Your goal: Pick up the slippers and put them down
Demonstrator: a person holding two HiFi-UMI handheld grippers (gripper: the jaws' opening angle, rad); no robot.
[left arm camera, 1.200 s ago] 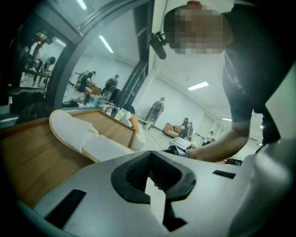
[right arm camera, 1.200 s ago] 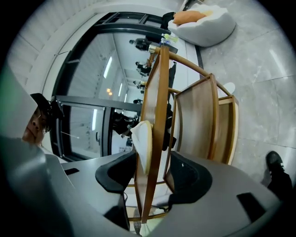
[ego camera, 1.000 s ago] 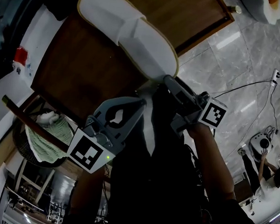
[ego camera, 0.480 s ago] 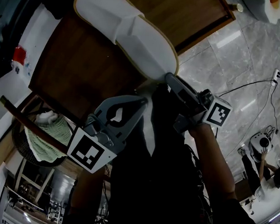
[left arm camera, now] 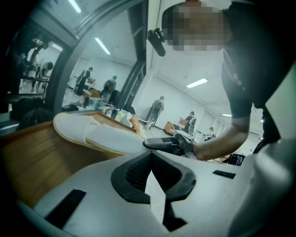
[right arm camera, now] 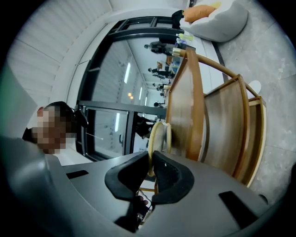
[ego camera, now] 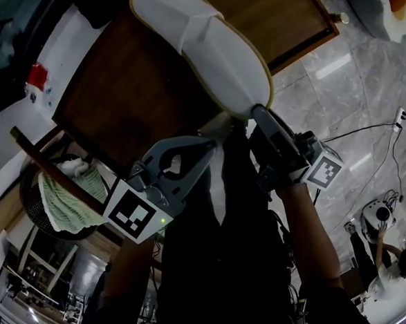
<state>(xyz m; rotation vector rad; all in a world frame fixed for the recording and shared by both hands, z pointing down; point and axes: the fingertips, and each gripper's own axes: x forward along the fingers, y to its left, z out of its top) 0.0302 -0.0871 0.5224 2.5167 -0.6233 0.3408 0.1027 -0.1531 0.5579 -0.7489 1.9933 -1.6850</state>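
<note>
A white slipper (ego camera: 204, 47) with a tan rim lies tilted over the wooden table (ego camera: 124, 97). My right gripper (ego camera: 258, 114) is shut on its near end, and the jaws have just closed on it. The right gripper view shows the slipper (right arm camera: 159, 136) edge-on, its rim pinched between the pads of the right gripper (right arm camera: 151, 169). My left gripper (ego camera: 209, 146) sits just left of it, below the table edge. Its jaws are shut on a thin white piece (left arm camera: 155, 196), seemingly a second slipper (ego camera: 217, 183) hanging below. The left gripper view shows the first slipper (left arm camera: 92, 134) and the left gripper (left arm camera: 152, 173).
A dark basket holding a green cloth (ego camera: 65, 197) stands left of the table. Cables (ego camera: 372, 121) run over the grey marble floor on the right. A white beanbag (ego camera: 380, 11) sits at the top right, and a person (ego camera: 391, 254) crouches at the lower right.
The right gripper's jaws have closed on the slipper's near end and risen a little. The slipper has shifted to the right in the head view. The left gripper has stayed put.
</note>
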